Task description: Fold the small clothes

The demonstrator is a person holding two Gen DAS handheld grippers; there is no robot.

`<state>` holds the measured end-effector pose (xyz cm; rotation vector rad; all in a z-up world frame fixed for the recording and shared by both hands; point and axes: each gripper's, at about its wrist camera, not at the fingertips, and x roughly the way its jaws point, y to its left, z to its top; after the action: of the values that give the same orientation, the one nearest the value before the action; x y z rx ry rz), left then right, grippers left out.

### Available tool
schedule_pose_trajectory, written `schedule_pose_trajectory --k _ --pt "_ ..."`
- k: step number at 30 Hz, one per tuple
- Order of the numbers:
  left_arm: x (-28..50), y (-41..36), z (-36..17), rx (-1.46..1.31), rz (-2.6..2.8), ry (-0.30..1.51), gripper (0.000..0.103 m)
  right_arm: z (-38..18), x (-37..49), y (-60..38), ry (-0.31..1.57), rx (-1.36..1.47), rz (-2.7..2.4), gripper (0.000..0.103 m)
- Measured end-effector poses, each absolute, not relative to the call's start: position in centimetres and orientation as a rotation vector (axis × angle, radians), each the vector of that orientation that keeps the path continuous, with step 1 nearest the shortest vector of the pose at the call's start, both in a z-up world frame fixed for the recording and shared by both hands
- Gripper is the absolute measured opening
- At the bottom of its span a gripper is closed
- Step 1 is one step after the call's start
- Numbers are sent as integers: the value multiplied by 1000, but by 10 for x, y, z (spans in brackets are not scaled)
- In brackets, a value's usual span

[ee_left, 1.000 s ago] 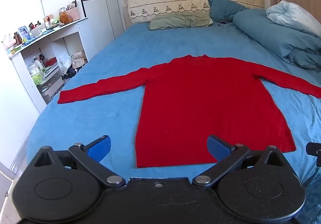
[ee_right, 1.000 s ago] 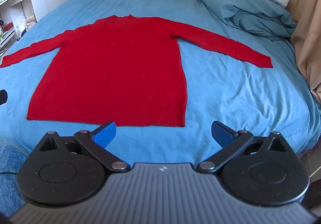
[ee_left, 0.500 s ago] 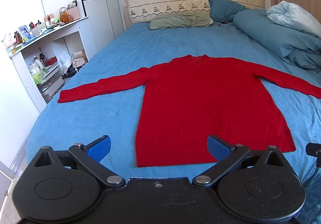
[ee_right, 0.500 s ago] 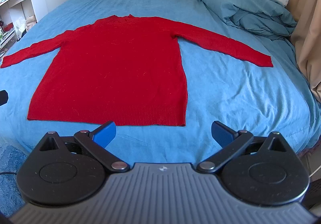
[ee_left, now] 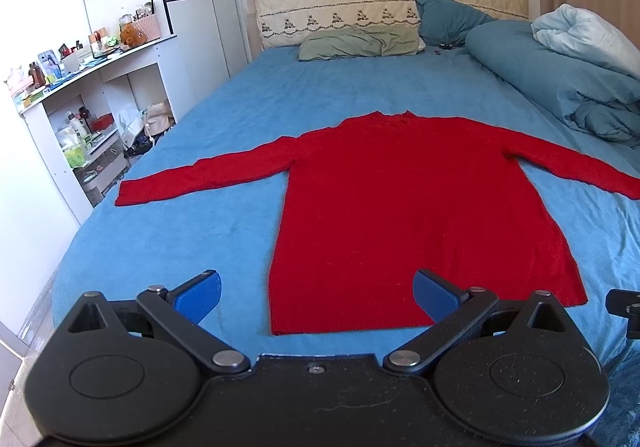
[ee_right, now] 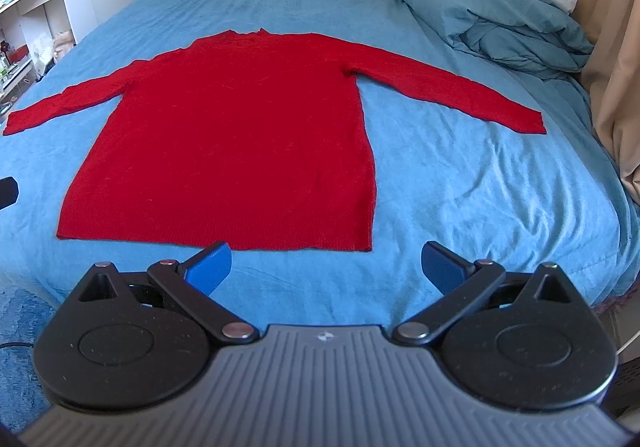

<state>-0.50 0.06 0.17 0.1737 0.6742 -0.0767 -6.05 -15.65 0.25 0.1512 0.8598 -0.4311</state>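
A red long-sleeved sweater (ee_left: 404, 203) lies flat on the blue bed (ee_left: 192, 239), both sleeves spread out, hem toward me. It also shows in the right wrist view (ee_right: 240, 143). My left gripper (ee_left: 316, 293) is open and empty, held at the near bed edge over the hem's left part. My right gripper (ee_right: 326, 265) is open and empty, just short of the hem's right corner.
A bunched blue duvet (ee_right: 500, 19) lies at the bed's far right, with pillows (ee_left: 360, 43) at the headboard. White shelves (ee_left: 80, 107) with clutter stand left of the bed. A beige curtain (ee_right: 616, 67) hangs on the right.
Both grippers have edged slightly forward toward the sweater's hem. The sweater has not moved.
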Motion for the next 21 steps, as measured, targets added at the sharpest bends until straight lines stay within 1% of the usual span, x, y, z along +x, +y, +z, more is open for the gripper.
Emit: schedule_pose_trajectory --k 21 --pt "-6 2 5 173 -79 667 103 9 -62 -155 852 152 -423 103"
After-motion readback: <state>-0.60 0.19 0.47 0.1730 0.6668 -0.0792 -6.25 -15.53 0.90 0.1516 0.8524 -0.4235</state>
